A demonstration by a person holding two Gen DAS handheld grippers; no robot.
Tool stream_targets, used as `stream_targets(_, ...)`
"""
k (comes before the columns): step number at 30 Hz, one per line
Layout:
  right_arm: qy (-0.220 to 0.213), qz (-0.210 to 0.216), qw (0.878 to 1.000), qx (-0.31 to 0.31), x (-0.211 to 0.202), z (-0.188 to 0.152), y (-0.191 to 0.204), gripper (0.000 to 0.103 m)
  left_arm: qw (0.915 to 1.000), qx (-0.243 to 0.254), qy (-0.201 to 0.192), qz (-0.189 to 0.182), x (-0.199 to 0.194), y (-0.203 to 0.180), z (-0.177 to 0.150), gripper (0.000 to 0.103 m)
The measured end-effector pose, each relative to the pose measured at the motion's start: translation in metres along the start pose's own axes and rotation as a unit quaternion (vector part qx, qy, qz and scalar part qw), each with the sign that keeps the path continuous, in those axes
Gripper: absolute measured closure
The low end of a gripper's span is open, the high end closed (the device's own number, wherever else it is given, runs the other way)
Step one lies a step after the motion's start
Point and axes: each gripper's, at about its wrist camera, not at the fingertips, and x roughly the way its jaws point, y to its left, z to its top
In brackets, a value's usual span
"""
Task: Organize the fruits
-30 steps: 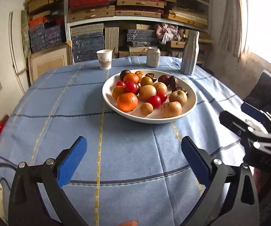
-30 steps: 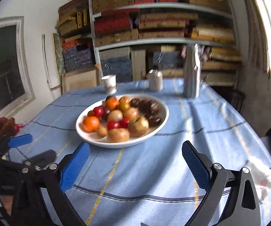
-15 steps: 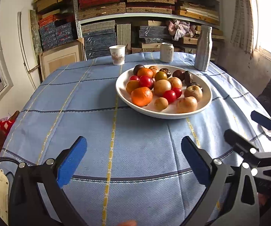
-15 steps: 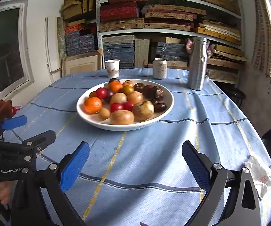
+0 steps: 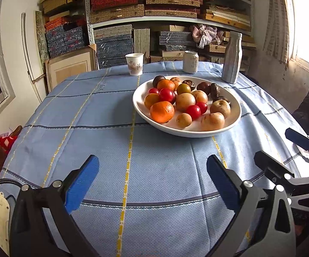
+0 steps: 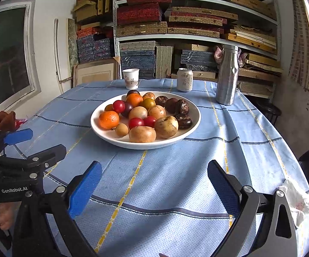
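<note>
A white plate [image 5: 233, 117] [image 6: 103, 132] heaped with mixed fruit stands on the blue tablecloth. It holds oranges [image 5: 162, 111] [image 6: 109, 119], red cherry tomatoes [image 5: 193, 111] [image 6: 136, 122], tan fruits [image 5: 212, 121] [image 6: 142, 134] and dark fruits [image 6: 183, 120]. My left gripper [image 5: 152, 180] is open and empty over the near cloth, short of the plate. My right gripper [image 6: 154, 182] is open and empty too, near the table's front edge. Each gripper shows at the side of the other's view: the right one [image 5: 287, 156], the left one [image 6: 34, 143].
A paper cup [image 5: 134, 64] [image 6: 130, 78], a drink can [image 5: 190, 61] [image 6: 184, 82] and a steel bottle [image 5: 231, 57] [image 6: 227, 75] stand behind the plate. A crumpled tissue [image 6: 296, 201] lies at the right edge. Shelves of boxes fill the back wall.
Both cameras have swung and steadied. In the left wrist view the plate has shifted right and a little farther off; in the right wrist view it sits nearer the centre. Both grippers stay open.
</note>
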Motion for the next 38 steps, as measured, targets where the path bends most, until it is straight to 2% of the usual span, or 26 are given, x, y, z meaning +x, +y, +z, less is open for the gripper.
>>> stream_targets(38, -0.002, 0.001, 1.0, -0.001, -0.0028, 0.0017, 0.0001, 0.003, 0.9999, 0.01, -0.002, -0.003, 0.0015, -0.0016, -0.001, 0.005)
